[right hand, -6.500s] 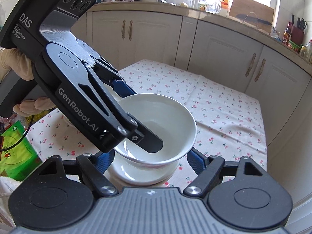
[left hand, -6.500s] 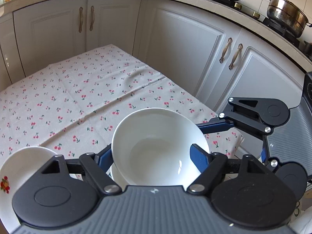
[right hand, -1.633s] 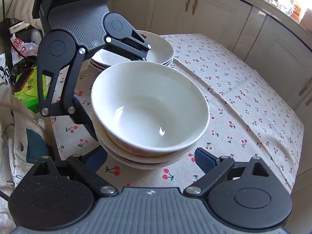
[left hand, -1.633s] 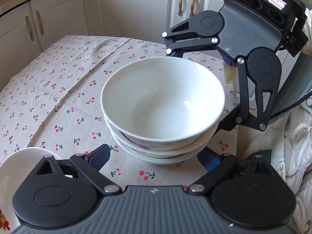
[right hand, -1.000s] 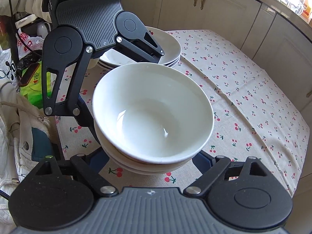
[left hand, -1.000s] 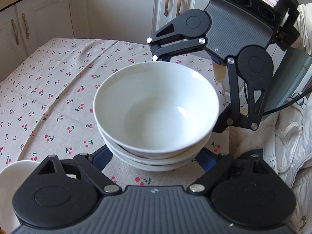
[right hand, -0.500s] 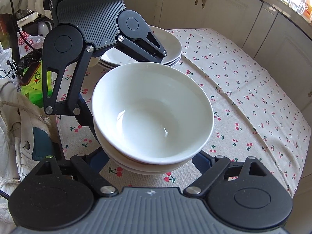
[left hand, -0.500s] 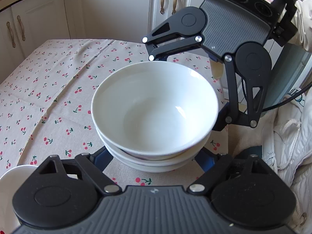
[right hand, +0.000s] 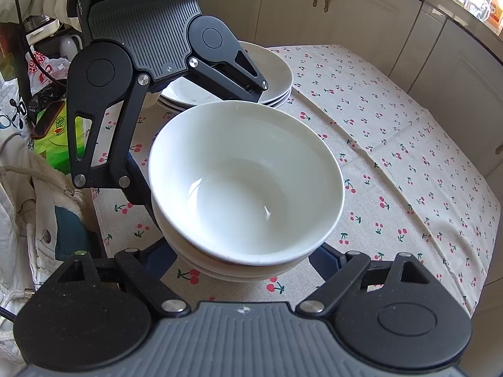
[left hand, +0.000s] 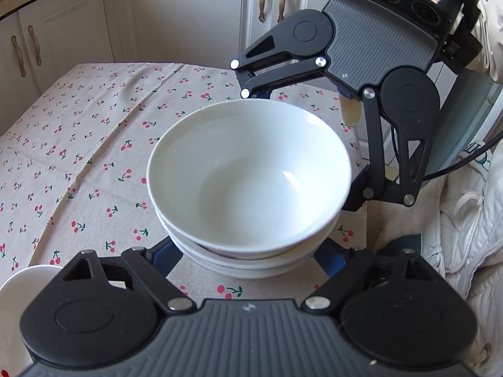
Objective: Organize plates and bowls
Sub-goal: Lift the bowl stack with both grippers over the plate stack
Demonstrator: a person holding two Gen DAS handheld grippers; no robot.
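A nested stack of glossy white ceramic bowls (left hand: 248, 182) is shown standing on a beige tablecloth printed with red cherries (left hand: 78, 144), near the cloth's edge. The stack is seen between the spread blue-tipped fingers of the left gripper (left hand: 248, 253) in the left wrist view, and likewise between the fingers of the right gripper (right hand: 242, 256) in the right wrist view. Both sets of jaws are held wide apart, one finger at each flank of the lowest bowl; whether the pads touch the bowl wall cannot be told, since the tips are hidden beneath the rims. Each gripper is seen from the other's camera on the far side of the stack, so the bowls are bracketed from opposite sides. Beyond the stack in the right wrist view, partly behind the left gripper's body, a pile of shallow white plates (right hand: 276, 72) rests on the same cloth. The rim of a white plate (left hand: 25, 278) is visible just outside the left gripper's left finger. Cream cabinet doors with bronze handles (left hand: 188, 15) form the background.
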